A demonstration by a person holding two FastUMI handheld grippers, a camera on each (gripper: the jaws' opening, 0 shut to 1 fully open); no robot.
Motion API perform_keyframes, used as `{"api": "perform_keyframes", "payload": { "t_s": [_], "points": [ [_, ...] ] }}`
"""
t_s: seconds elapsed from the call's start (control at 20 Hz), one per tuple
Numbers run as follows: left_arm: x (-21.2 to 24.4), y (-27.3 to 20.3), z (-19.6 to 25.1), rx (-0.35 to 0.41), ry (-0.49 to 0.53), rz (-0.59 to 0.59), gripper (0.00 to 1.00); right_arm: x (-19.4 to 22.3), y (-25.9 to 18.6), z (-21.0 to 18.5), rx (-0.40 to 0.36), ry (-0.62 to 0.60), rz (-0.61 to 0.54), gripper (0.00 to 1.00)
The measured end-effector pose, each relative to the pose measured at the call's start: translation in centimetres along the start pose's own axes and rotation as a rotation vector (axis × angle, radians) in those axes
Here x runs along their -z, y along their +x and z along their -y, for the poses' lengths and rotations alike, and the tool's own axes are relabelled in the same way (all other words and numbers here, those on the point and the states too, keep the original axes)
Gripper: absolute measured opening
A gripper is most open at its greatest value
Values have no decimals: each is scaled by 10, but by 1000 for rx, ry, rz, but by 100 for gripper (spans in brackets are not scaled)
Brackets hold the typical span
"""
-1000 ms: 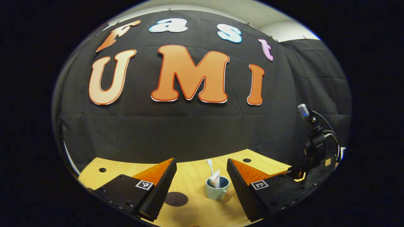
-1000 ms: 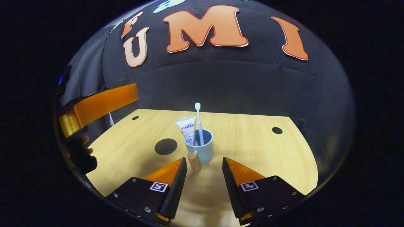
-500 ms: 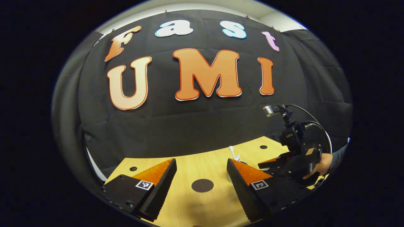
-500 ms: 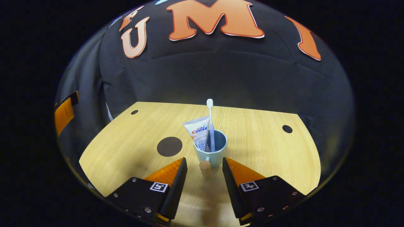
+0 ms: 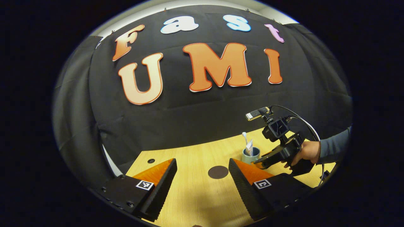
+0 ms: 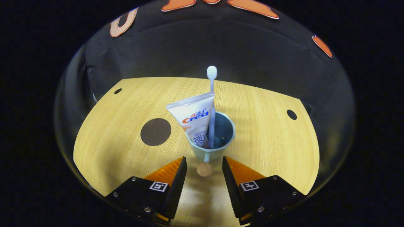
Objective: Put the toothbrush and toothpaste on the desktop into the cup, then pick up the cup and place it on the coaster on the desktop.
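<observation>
A pale blue cup (image 6: pixel 210 148) stands upright on the wooden desktop (image 6: pixel 268 142). Inside it lean a white toothpaste tube (image 6: pixel 194 118) and a light toothbrush (image 6: pixel 211 94), head up. The cup's wooden handle (image 6: pixel 204 169) points at me and lies between the fingers of my open right gripper (image 6: pixel 204 160), which do not touch it. A dark round coaster (image 6: pixel 156 131) lies bare to the cup's left. In the left gripper view, my left gripper (image 5: pixel 202 161) is open and holds nothing, with the coaster (image 5: pixel 218 172) just ahead. Farther right, the cup (image 5: pixel 251 155) has the right gripper (image 5: pixel 268 157) beside it.
A hand (image 5: pixel 303 153) in a grey sleeve holds the right gripper, with its camera and cable above. Small dark holes (image 6: pixel 291 114) mark the desktop near its corners. The black cloth wall rises right behind the desktop's far edge.
My right gripper has closed in on the cup, bringing the handle between its open fingers. My left gripper has drawn back from the cup, which now looks smaller and farther right.
</observation>
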State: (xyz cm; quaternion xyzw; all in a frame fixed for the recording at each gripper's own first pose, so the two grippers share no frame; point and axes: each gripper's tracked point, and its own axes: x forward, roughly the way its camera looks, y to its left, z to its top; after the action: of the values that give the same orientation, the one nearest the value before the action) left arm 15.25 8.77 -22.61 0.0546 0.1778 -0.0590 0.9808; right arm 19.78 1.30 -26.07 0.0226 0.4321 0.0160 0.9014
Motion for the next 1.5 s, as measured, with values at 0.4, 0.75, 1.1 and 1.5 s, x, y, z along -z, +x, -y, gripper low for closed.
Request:
{"api": "perform_keyframes", "payload": {
  "t_s": [0.4, 0.75, 1.1, 1.5],
  "points": [
    [25, -6, -31, -60, -41, -71, 99, 14, 17, 5, 35, 174, -155, 45],
    [33, -4, -37, -75, -102, -97, 99, 14, 18, 6, 15, 98, -144, 19],
    [39, -11, -47, -96, -129, -90, 99, 9, 18, 5, -18, 28, -83, 18],
    [48, -14, -61, -117, -175, -103, 99, 6, 20, 4, -77, -49, -56, 18]
  ]
}}
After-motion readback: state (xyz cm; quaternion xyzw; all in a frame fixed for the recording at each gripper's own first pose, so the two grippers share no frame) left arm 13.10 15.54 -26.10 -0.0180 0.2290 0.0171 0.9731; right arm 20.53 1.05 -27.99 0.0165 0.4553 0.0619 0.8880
